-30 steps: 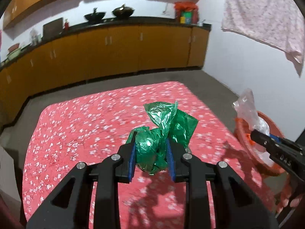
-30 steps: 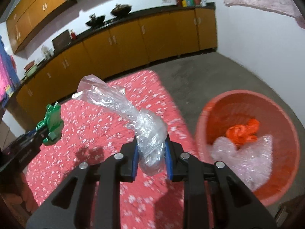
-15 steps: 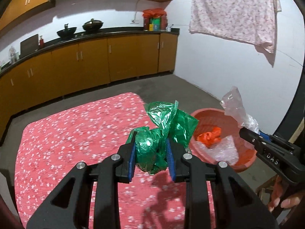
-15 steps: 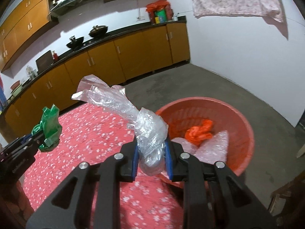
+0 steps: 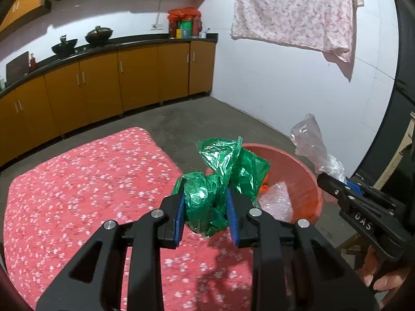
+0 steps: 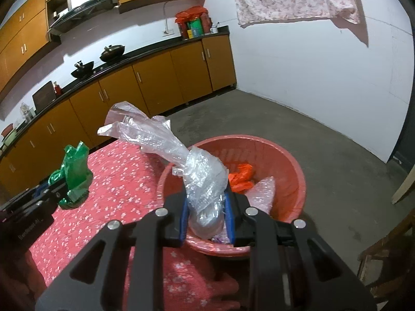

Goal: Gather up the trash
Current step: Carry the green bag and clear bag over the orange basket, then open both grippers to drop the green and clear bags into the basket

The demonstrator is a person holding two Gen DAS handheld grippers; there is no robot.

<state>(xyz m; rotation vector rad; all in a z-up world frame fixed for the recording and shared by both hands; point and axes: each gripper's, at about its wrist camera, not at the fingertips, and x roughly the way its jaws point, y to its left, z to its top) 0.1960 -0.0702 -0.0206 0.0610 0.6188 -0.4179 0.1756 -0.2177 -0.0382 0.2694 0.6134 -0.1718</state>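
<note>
From the left wrist, the left gripper (image 5: pixel 206 208) has its blue-padded fingers (image 5: pixel 179 216) clamped on a crumpled green plastic bag (image 5: pixel 207 197), whose loose end rises and flares to the right above the pads. Below it lies a table under a red flowered cloth (image 5: pixel 77 194), spreading to the left and near side. Just past the table's right edge stands a red plastic basin (image 5: pixel 303 171) on the grey floor, with an orange scrap (image 5: pixel 264 185) and a sheet of bubble wrap (image 5: pixel 277 199) inside. At the right edge the right gripper (image 5: pixel 329 181) comes into view from the side, a clear plastic bag (image 5: pixel 311 145) pinched at its tip and sticking upward; part of a hand (image 5: pixel 381 277) shows below it. Far off run orange cabinets (image 5: pixel 103 90) with a dark countertop, and a flowered cloth hangs on the white wall (image 5: pixel 293 7).

From the right wrist, the right gripper (image 6: pixel 206 212) is clamped on the clear plastic bag (image 6: pixel 202 176), its crumpled body between the pads and its tail trailing up to the left. The gripper sits over the near rim of the red plastic basin (image 6: pixel 285 163), which holds the orange scrap (image 6: pixel 241 176) and the bubble wrap (image 6: pixel 262 191). On the left, the left gripper (image 6: pixel 55 191) holds the green plastic bag (image 6: pixel 75 173) above the red flowered cloth (image 6: pixel 116 194).
</note>
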